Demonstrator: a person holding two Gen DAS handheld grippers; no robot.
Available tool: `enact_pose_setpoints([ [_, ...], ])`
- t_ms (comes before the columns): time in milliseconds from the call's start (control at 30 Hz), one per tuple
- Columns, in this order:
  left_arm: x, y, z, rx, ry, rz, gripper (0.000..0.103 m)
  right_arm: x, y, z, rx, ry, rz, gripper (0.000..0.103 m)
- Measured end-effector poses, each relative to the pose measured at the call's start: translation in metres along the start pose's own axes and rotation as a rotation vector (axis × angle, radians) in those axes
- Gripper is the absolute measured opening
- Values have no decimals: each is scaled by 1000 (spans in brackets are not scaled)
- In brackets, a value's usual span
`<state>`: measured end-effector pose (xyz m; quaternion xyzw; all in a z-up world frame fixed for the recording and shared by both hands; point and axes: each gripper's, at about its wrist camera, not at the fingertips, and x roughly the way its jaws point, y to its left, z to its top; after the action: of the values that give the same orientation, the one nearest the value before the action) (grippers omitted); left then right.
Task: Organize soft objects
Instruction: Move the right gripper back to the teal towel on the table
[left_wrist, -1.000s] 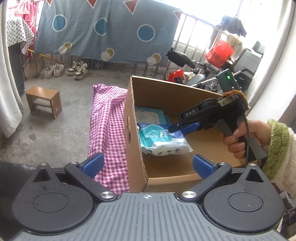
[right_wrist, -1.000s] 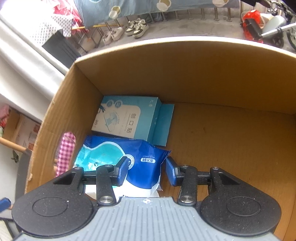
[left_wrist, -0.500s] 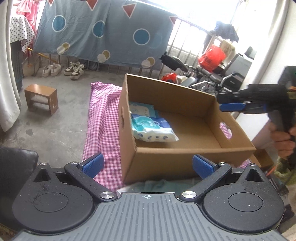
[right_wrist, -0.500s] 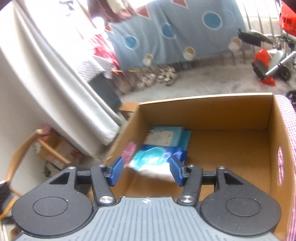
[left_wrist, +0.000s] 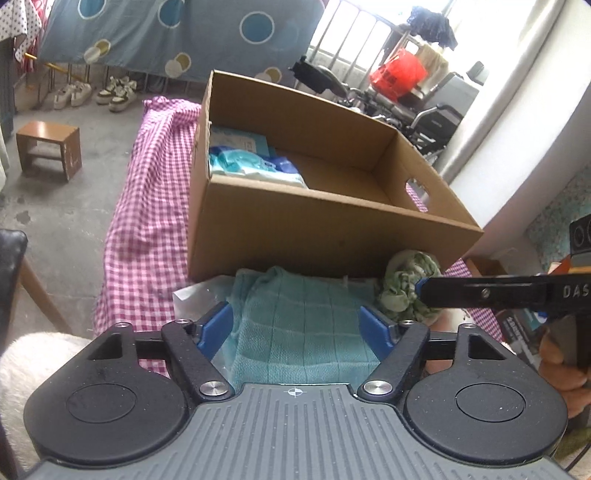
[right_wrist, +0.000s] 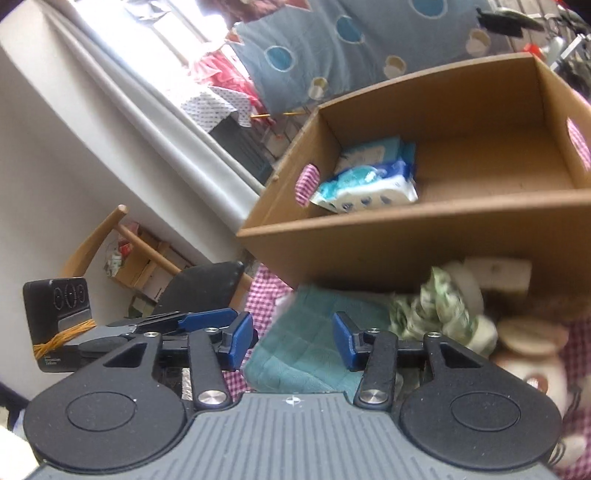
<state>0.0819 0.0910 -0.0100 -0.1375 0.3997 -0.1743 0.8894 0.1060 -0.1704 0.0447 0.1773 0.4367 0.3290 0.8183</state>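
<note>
A cardboard box (left_wrist: 325, 225) (right_wrist: 406, 236) stands on a pink checked cloth (left_wrist: 147, 206). In it lie a blue-and-white wipes pack (left_wrist: 255, 168) (right_wrist: 365, 184) and a light blue packet (left_wrist: 240, 138) behind it. In front of the box lie a folded teal towel (left_wrist: 303, 325) (right_wrist: 314, 339) and a crumpled green cloth (left_wrist: 406, 288) (right_wrist: 436, 310). My left gripper (left_wrist: 297, 326) is open and empty, just above the towel. My right gripper (right_wrist: 293, 338) is open and empty, above the towel's edge; its tip shows in the left wrist view (left_wrist: 421, 288) beside the green cloth.
A plush toy (right_wrist: 532, 354) and a pale block (right_wrist: 498, 273) lie right of the green cloth. A wooden stool (left_wrist: 50, 147) and shoes (left_wrist: 110, 92) stand on the floor to the left. A chair (right_wrist: 199, 284) stands beside the table. A wheelchair (left_wrist: 424, 114) is behind the box.
My right gripper let go of the wipes pack in the box, drew back out and came down in front of the box. My left gripper dropped toward the teal towel.
</note>
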Motion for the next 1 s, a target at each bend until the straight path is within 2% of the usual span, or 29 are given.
enact_pose_setpoints([
  [133,11,3,2,5,6,-33,61,3,-15,-4,89,-5,2,50],
  [500,52,0,27,101,63,-74,60,7,-28,-5,146,24,48,50],
  [600,63,2,30,116,96,-65,55,8,-31,-7,152,33,47,51],
  [767,75,6,33,119,132,-67,51,8,-37,-8,169,36,55,51],
  [1000,86,11,35,86,173,-66,51,12,-41,-10,175,43,75,51],
])
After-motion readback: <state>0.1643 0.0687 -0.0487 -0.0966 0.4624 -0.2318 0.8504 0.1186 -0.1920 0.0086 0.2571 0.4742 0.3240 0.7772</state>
